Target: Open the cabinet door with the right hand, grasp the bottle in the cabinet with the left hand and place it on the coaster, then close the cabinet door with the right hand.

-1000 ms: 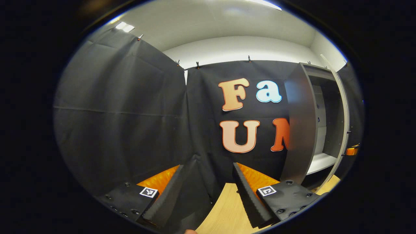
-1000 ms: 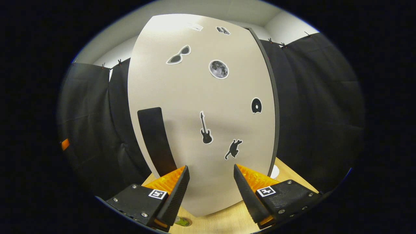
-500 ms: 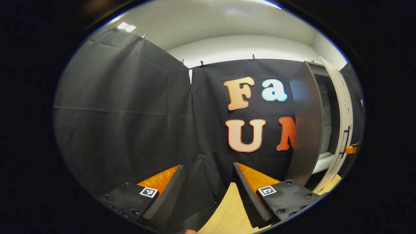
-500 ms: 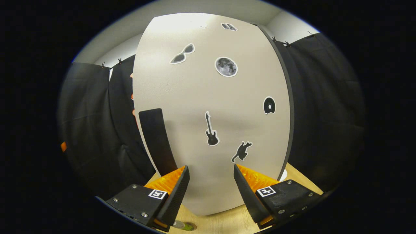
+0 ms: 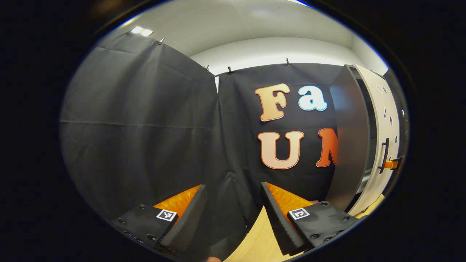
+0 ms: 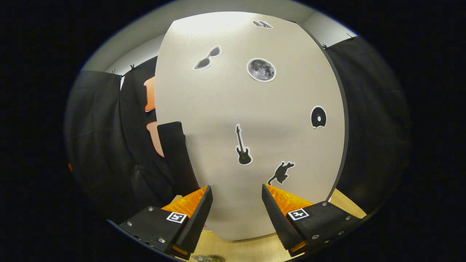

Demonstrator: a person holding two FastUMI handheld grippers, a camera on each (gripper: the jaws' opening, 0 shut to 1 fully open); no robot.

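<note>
Nearly shut: cabinet door in front of the right gripper

Right gripper (image 6: 234, 203) faces the pale cabinet door (image 6: 251, 120) close up, fingers spread and holding nothing; the black handle (image 6: 176, 156) sits at its 10 o'clock. Left gripper (image 5: 233, 203) points at the cloth wall, fingers spread and empty, with the cabinet (image 5: 346, 138) at 3 o'clock. At 6 o'clock, the bottle (image 6: 207, 258) barely peeks up from the wooden table (image 6: 247, 249).

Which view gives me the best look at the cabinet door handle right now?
The right gripper view: the handle stands large near the door's left edge, just above the open right gripper. The left gripper view shows the handle small and edge-on at its far right.
</note>
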